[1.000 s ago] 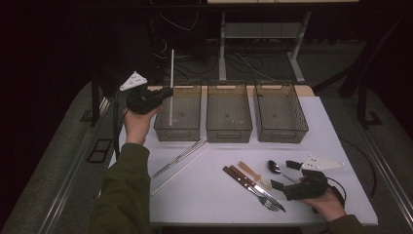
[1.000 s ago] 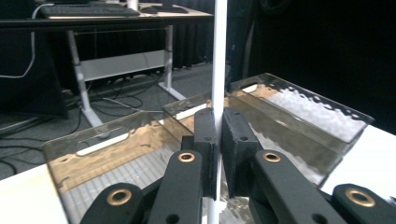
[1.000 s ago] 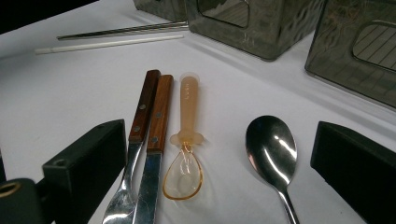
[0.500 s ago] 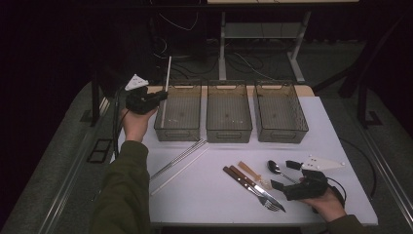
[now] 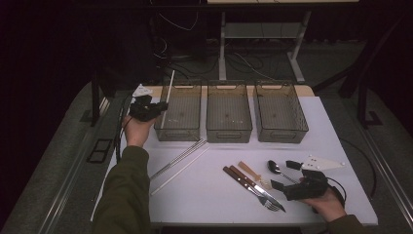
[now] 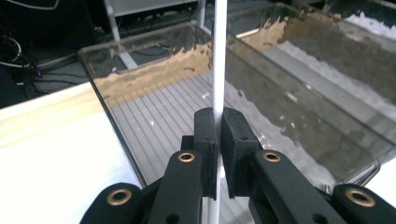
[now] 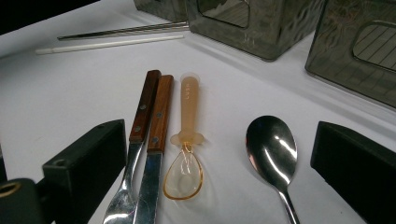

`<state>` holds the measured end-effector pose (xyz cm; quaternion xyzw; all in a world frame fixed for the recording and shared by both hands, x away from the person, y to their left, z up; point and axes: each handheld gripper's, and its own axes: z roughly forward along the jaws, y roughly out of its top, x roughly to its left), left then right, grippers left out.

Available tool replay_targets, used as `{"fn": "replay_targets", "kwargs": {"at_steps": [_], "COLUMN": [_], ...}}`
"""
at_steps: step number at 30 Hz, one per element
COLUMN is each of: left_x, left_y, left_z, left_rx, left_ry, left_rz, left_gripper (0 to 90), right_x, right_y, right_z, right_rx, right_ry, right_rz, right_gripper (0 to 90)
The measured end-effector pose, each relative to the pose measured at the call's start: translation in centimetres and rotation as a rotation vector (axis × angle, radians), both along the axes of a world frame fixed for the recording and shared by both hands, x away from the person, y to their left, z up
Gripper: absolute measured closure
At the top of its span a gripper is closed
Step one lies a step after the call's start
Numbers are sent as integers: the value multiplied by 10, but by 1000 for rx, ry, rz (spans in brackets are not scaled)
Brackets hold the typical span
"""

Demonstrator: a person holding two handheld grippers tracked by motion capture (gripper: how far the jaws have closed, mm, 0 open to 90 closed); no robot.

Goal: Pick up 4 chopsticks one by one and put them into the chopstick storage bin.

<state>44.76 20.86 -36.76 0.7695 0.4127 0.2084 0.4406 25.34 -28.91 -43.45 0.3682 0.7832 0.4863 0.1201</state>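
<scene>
My left gripper (image 5: 155,110) is shut on a thin white stick (image 5: 168,86), held nearly upright at the left edge of the left clear bin (image 5: 179,132). In the left gripper view the pads pinch the stick (image 6: 219,56) above the bin's ribbed floor (image 6: 159,105). Down at the front right of the table, my right gripper (image 5: 285,176) stands open and low, with nothing between its jaws. Ahead of it (image 7: 222,140) lie a wooden-handled fork (image 7: 142,109), a wooden-handled knife (image 7: 158,122), an amber plastic spoon (image 7: 187,140) and a metal spoon (image 7: 272,148).
A middle bin (image 5: 229,132) and a right bin (image 5: 282,132) stand in a row with the left one. Metal rods and a white stick (image 5: 179,160) lie slanted on the white table (image 5: 209,195) in front of the left bin. Dark floor surrounds the table.
My left hand has come down with the white stick, lowering it toward the left bin. The right hand and the cutlery have stayed where they were.
</scene>
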Motion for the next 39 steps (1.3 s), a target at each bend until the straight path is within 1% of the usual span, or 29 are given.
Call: {"fn": "replay_targets", "kwargs": {"at_steps": [2, 4, 8, 9, 10, 12, 15, 16, 18, 20, 24, 29, 34, 35, 37, 39], "left_x": [0, 1, 3, 4, 4, 6, 10, 12, 15, 18, 25, 32, 36, 37, 39, 40], "left_y": [-1, -1, -4, -6, -6, -8, -11, -12, -17, -21, -31, -39, -45, -46, -48, -49], "left_z": [-3, -5, -7, -7, -7, -9, -11, -12, -13, -13, -15, -17, -20, -21, -21, -21], "left_rx": [-3, -7, 4, 1, 7, -3, -2, 12, 22, 49, 92, 145, 168, 182, 195, 196], "left_ry": [7, 6, 10, 8, 13, 18, 29, 36, 49, 64, 89, 117, 144, 150, 159, 171], "left_rz": [-1, -2, -2, 0, -1, 5, 11, 9, 15, 17, 20, 16, 27, 31, 35, 39], "left_gripper": [848, 848, 847, 847, 846, 846, 844, 844, 844, 843, 843, 842, 840, 839, 837, 829], "right_x": [0, 0, 0, 0, 0, 0, -1, -1, -1, -1, -1, -1, -1, -1, -1, -1], "right_y": [0, 0, 0, 0, 0, 0, 0, 0, -1, -1, -1, -1, 0, 0, 0, 0], "right_z": [0, 0, 0, 0, 0, 0, 0, 1, 1, 1, 1, 1, 2, 2, 2, 2], "right_rx": [1, 1, 2, 2, 2, 2, 6, 6, 7, 9, 12, 15, 18, 18, 17, 18], "right_ry": [-1, -2, -2, 0, -1, -2, -2, -1, 0, 0, -3, -4, -3, -4, -4, -5], "right_rz": [-1, 0, -1, -1, 0, -1, -3, -3, -4, -4, 0, 1, 3, 3, 4, 4], "right_gripper": [39, 39, 39, 39, 39, 39, 39, 39, 39, 39, 39, 38, 39, 39, 39, 39]}}
